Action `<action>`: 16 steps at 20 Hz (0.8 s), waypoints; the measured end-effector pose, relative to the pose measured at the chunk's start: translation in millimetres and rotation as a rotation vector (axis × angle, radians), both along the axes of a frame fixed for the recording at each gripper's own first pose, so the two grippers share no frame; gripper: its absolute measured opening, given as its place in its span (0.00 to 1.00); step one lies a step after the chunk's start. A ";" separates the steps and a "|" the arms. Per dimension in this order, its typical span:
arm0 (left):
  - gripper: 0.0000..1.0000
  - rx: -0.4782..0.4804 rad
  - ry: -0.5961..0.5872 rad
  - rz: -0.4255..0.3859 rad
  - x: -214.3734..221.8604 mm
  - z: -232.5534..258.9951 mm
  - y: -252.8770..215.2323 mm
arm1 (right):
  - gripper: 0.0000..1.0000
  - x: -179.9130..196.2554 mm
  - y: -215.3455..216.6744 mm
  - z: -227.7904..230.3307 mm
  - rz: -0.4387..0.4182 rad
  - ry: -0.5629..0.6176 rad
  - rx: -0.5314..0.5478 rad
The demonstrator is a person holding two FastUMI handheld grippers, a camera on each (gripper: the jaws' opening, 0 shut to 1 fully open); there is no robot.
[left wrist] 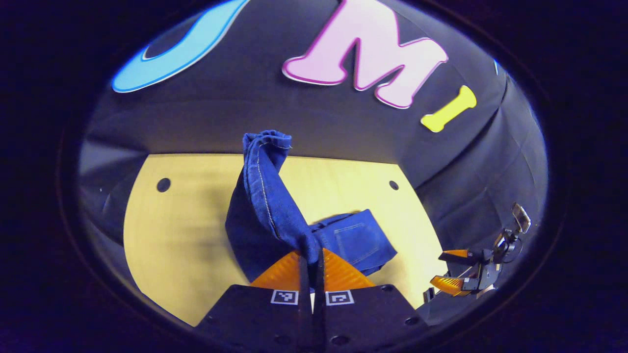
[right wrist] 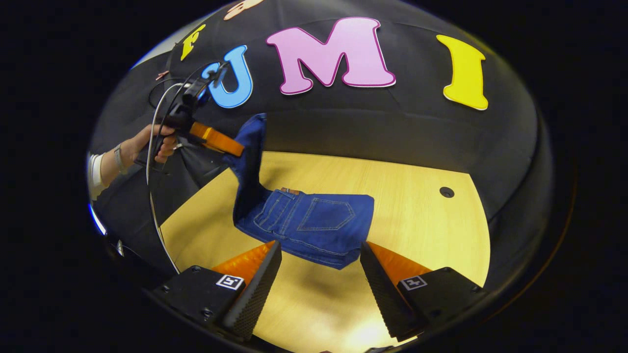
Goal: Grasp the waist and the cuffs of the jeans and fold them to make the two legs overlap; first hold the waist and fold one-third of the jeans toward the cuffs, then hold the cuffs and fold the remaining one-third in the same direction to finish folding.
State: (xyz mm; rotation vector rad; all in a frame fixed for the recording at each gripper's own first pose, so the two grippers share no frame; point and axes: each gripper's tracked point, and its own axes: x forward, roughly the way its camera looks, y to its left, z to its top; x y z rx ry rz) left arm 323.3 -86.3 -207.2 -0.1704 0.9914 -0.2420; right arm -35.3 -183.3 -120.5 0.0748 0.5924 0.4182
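1. Left gripper (left wrist: 311, 262): in the left gripper view the jaws are closed on a bunched fold of the jeans (left wrist: 274, 215). Both fingers press against the denim, with almost no gap between them.

2. Lifted section: from the grip point the denim rises as a narrow, twisted column. A stitched hem shows at its top, above the far edge of the worktop (left wrist: 176, 230) and against the booth wall.

3. Resting section: the remainder of the jeans lies folded flat on the worktop, just beyond and to the right of the left gripper's fingers. A back pocket with visible stitching faces up.

4. Right gripper view, jeans (right wrist: 314, 223): the folded section lies near the centre of the worktop (right wrist: 417, 215), pocket side up, with the waistband towards the far left corner of the fold. The lifted section stands up from its left end.

5. Right gripper view, left gripper (right wrist: 230, 146): it is held raised above the left edge of the worktop, clamped on the lifted denim. A hand (right wrist: 157, 142) grips its handle, and a cable hangs down from it.

6. Right gripper (right wrist: 319, 264): the jaws are wide open and hold nothing. The near edge of the folded jeans lies between and just beyond the two fingertips; contact with the cloth cannot be determined.

7. Left gripper view, right gripper (left wrist: 458, 269): it appears at the far right, off the worktop edge, with its fingers apart.
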 end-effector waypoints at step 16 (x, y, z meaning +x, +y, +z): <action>0.99 0.247 -0.078 -0.047 -22.0 -116.7 -88.5 | 0.99 -6.0 -59.5 -1.1 -0.077 -0.077 -0.003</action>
